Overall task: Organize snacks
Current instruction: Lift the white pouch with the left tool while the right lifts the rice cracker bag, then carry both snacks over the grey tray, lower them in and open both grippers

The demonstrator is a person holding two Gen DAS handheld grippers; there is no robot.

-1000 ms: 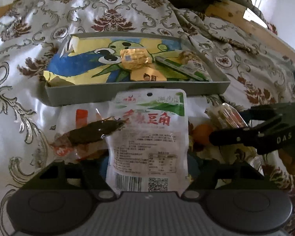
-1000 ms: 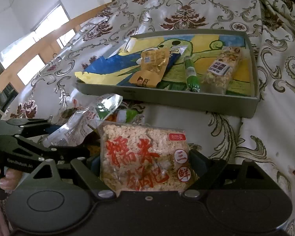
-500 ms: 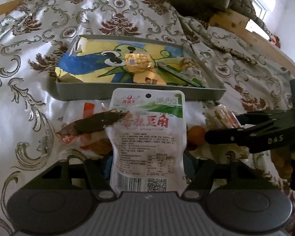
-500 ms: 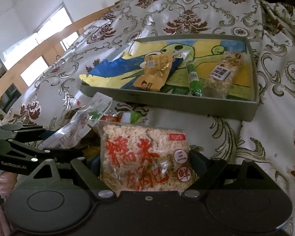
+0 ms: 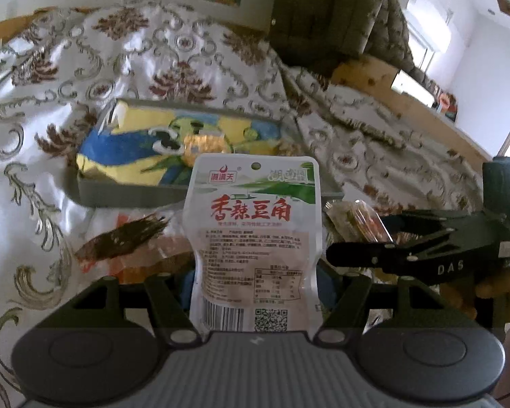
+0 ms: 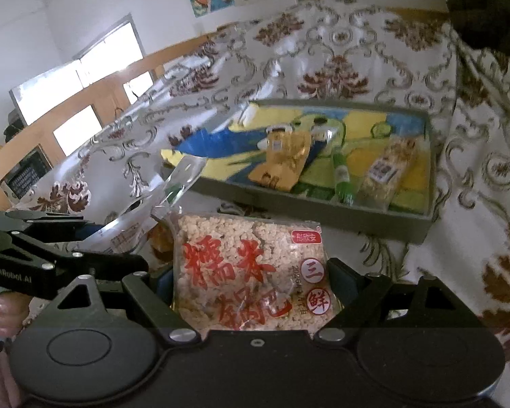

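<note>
A patterned bedspread (image 6: pixel 340 54) is covering the whole surface, and a grey tray (image 6: pixel 323 219) is sitting on it, lined with a yellow, blue and green cartoon sheet (image 6: pixel 357 125). Inside the tray, a gold packet (image 6: pixel 282 159) is lying near the middle, a slim green stick (image 6: pixel 341 176) just right of it, and a clear bar of puffed grains (image 6: pixel 382 173) beside that, close to the right wall.

The right gripper (image 6: pixel 251 282) is clenching a rice-cracker pack (image 6: pixel 248 272) with red characters, holding it up in front of the tray's near wall. The left gripper (image 5: pixel 255 282) is gripping a white pouch (image 5: pixel 255 238) upright by its lower part; the pouch is hiding the middle of the tray's near wall and part of the lining from the left camera.

Below and left of the pouch, loose snacks are lying on the bedspread short of the tray: a dark dried-meat pack (image 5: pixel 125 238) over an orange-and-clear wrapper (image 5: pixel 142 261). To the right, the right gripper's black body is crossing the left view, with its cracker pack (image 5: pixel 353 224) showing edge-on just beside the pouch. In the right view, the pouch (image 6: pixel 146 217) is appearing as a shiny slanted wrapper at the left, overlapping the tray's near left corner.
</note>
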